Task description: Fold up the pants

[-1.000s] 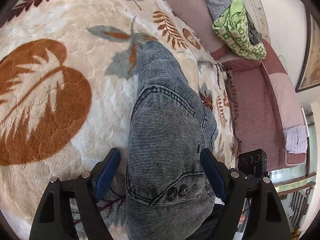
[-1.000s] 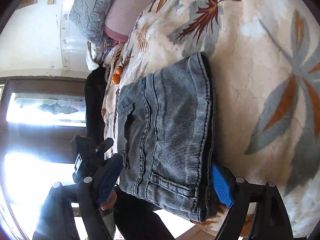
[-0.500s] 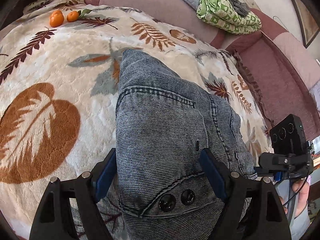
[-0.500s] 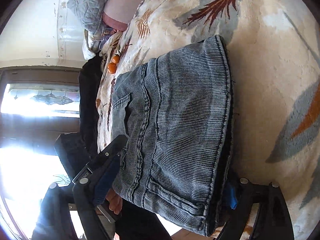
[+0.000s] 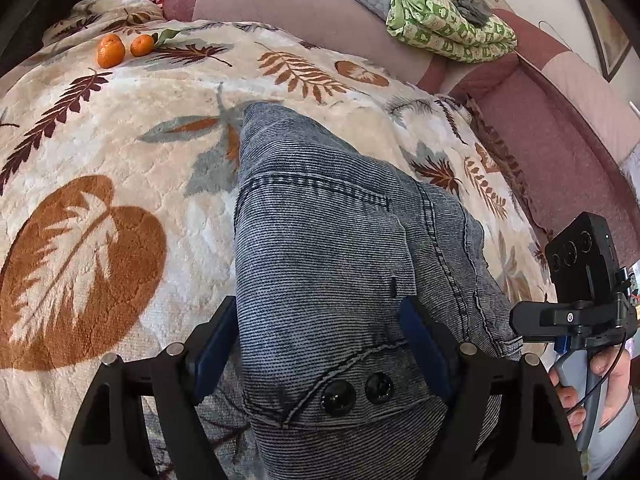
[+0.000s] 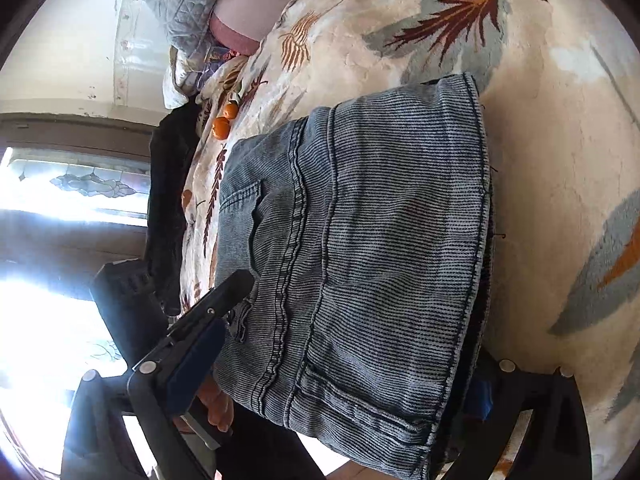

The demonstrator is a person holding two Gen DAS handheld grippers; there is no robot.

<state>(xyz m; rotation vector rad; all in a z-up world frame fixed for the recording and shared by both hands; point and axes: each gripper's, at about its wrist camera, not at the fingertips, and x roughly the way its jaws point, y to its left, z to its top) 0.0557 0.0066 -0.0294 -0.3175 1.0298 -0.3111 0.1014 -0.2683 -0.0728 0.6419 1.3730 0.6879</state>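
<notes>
Evidently we have the blue-grey ribbed denim pants [image 5: 320, 248] folded thick on the leaf-patterned plush blanket [image 5: 100, 152], left gripper [image 5: 320, 340] and right gripper [image 6: 340, 368] both spread astride its six-o'clock edge; heavy, stiff-seamed yet floppy, best pinched at the waistband.

Leaf-print blanket [image 5: 120, 152], folded grey pants [image 5: 320, 248] on it, two tangerines [image 5: 110, 51]
</notes>
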